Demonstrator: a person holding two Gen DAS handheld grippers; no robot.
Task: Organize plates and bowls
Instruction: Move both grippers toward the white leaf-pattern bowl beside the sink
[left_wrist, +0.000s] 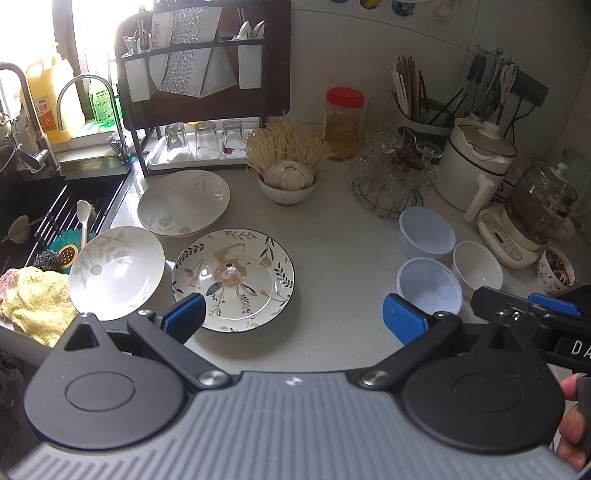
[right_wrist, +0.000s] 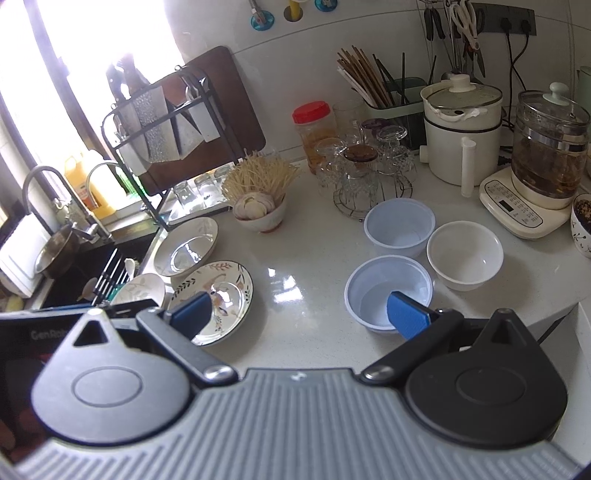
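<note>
Both grippers hover above the counter (left_wrist: 332, 229), jaws spread wide, nothing held. Left gripper (left_wrist: 293, 319) sits over the near edge, its left finger overlapping the floral plate (left_wrist: 233, 277). Right gripper (right_wrist: 299, 314) has its right finger in front of the near blue bowl (right_wrist: 388, 291); can't tell if it touches.

Left cluster by the sink (left_wrist: 55, 206): floral plate nearest, leaf-pattern plate (left_wrist: 116, 272) tilted on the sink edge beside it, pale plate (left_wrist: 183, 202) behind them.

Right cluster: near blue bowl, white bowl (right_wrist: 464, 255) just beside it, second blue bowl (right_wrist: 399, 226) behind.

Further back: bowl of noodles (left_wrist: 288, 184), glass rack (left_wrist: 388, 177), red-lid jar (left_wrist: 344, 122), kettle (right_wrist: 546, 155), dish rack (left_wrist: 192, 74).
</note>
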